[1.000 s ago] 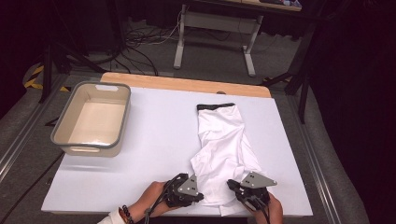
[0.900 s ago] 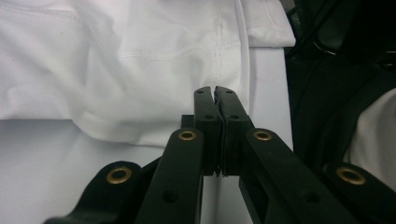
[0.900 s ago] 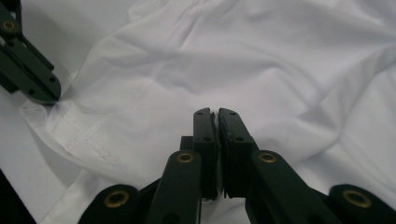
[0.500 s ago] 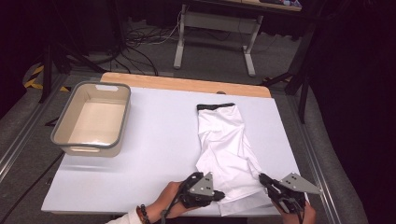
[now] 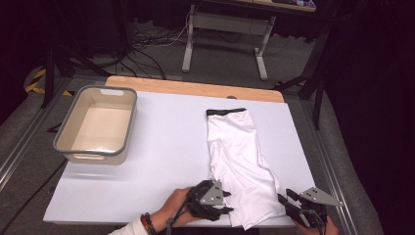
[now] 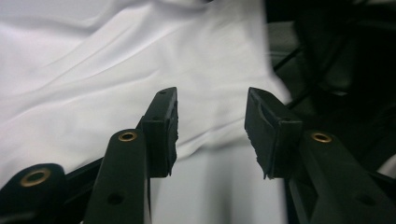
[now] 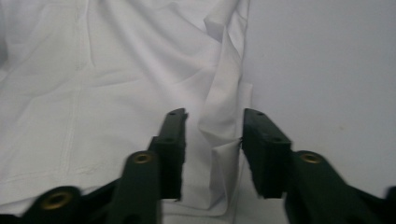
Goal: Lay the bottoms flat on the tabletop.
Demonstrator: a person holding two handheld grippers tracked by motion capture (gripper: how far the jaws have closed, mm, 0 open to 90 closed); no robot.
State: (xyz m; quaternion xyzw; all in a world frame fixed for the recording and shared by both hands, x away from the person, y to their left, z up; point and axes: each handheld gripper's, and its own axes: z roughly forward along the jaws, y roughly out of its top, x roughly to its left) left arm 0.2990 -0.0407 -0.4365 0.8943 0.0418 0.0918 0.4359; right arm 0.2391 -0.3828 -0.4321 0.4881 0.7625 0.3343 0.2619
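You are spreading the white garment (image 5: 241,161), lying flat right of centre on the surface (image 5: 161,142). The left gripper (image 5: 226,201) and right gripper (image 5: 285,197) have just been opening at its near hem, parted, cloth between the right jaws but unpinched. Regrip single layers at the corners and pull evenly. No readable writing is showing.

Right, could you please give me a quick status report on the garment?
Both grippers, left and right, open, jaws just opened. White garment flat on table, near edge between them. Nothing in the way.
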